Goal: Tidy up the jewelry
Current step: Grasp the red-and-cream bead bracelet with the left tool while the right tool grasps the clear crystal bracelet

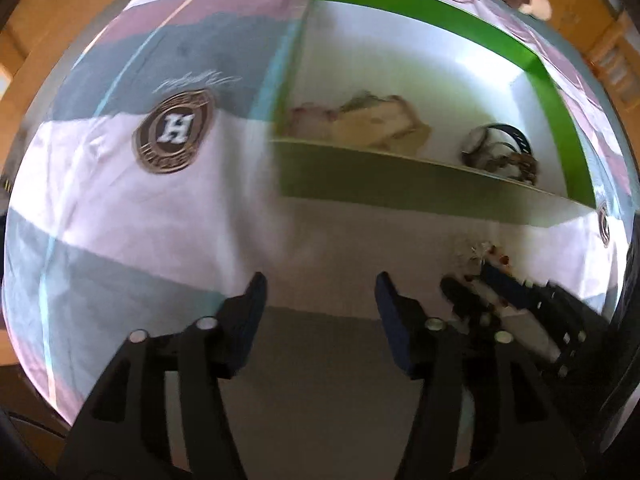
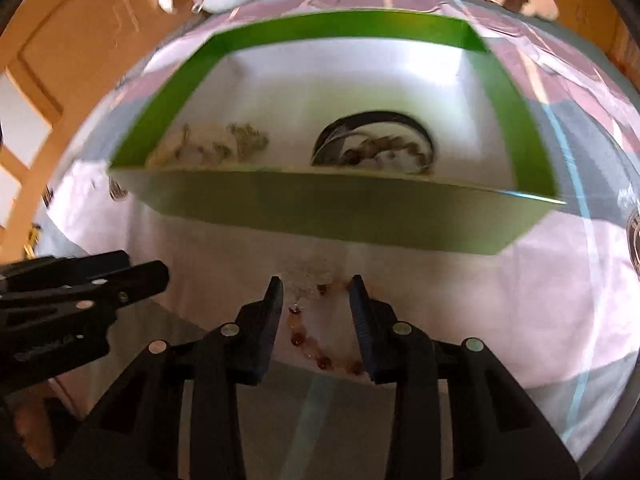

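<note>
Right hand-held gripper spread, jaws either side of a brown-beaded bracelet on pink/grey striped bedsheet, no contact seen; far end of the strand blurs out. Left hand-held gripper spread, empty, just beside it. Green-walled, white-floored shallow box behind; near wall partly hides a dark round bangle w/ beads and pale blurred jewelry pile.

text: white "H" | on: round brown emblem | surface: bedsheet
</note>
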Motion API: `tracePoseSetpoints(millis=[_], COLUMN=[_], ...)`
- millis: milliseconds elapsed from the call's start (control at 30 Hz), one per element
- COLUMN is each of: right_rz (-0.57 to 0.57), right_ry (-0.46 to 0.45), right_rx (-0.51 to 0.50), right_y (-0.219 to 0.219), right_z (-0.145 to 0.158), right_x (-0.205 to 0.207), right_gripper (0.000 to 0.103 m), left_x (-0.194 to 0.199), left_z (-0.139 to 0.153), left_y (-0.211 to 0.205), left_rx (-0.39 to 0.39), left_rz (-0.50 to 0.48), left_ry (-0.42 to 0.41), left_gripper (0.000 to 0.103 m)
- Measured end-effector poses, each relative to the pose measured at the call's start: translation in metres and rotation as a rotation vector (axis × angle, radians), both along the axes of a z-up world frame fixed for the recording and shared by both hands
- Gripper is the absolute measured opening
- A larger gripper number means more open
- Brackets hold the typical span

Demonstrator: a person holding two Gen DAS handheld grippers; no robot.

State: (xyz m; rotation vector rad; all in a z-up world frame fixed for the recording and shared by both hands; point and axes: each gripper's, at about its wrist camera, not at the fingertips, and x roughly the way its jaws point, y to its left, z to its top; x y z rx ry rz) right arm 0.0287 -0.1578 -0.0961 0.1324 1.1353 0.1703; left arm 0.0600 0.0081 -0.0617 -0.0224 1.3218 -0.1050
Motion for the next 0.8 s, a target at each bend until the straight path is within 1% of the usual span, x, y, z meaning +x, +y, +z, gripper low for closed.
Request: tracePoseSetpoints(millis=[100, 167, 233, 300, 367, 467, 500, 533, 567, 633, 700, 767, 800], right_rz=[0.086, 0.204, 0.31, 0.334, 0.312, 0.209, 0.147, 0.111, 0.071, 0.016, 0.015, 0.037, 0.061], right_ry=[0.03, 0.043, 0.063, 0.04, 0.025, 0.013, 0.0, -0.004, 0.003, 0.054, 0.102, 0.085, 0.078], right_rx=[0.006, 0.002, 0.038, 0.049, 0.045, 0.026, -0.01, -0.033, -0.062, -0.099, -0.11, -0.164, -0.181], right_y=[0.021, 0.041, 0.056, 0.06, 0.053, 0.028, 0.017, 0.011, 0.005, -0.004, -0.003, 0.007, 0.012], right_z=[-0.01, -0.006, -0.001, 0.007, 0.014, 0.018, 0.019, 0.018, 0.016, 0.003, -0.009, -0.011, -0.009], right_x=[-0.002, -0.012, -0.024, -0.032, -0.034, -0.025, -0.022, -0.02, -0.016, -0.01, -0.008, -0.01, -0.011], right_gripper=[0.038, 0.038, 0.039, 0.039, 0.039, 0.039, 0.04, 0.04, 0.04, 0.04, 0.04, 0.04, 0.035], left_x=[-0.003, -0.003, -0.004, -0.005, -0.005, -0.008, -0.008, -0.009, -0.008, -0.007, -0.006, -0.003, -0.003], left_z=[0.003, 0.005, 0.005, 0.004, 0.006, 0.006, 0.005, 0.004, 0.003, 0.002, 0.003, 0.003, 0.004], left_y=[0.016, 0.02, 0.02, 0.016, 0.007, -0.002, -0.005, -0.006, -0.007, -0.006, -0.003, -0.001, 0.0], left_rx=[0.012, 0.004, -0.003, -0.005, -0.01, -0.015, -0.015, -0.014, -0.013, -0.012, -0.019, -0.033, -0.044], left_rz=[0.037, 0.047, 0.041, 0.021, -0.004, -0.033, -0.039, -0.041, -0.041, -0.038, -0.029, -0.022, -0.018], left_ry=[-0.006, -0.002, 0.0, -0.001, -0.005, -0.009, -0.007, -0.005, -0.004, -0.001, -0.005, -0.01, -0.011], left_gripper=[0.062, 0.062, 0.063, 0.064, 0.064, 0.065, 0.067, 0.068, 0.068, 0.068, 0.068, 0.068, 0.068])
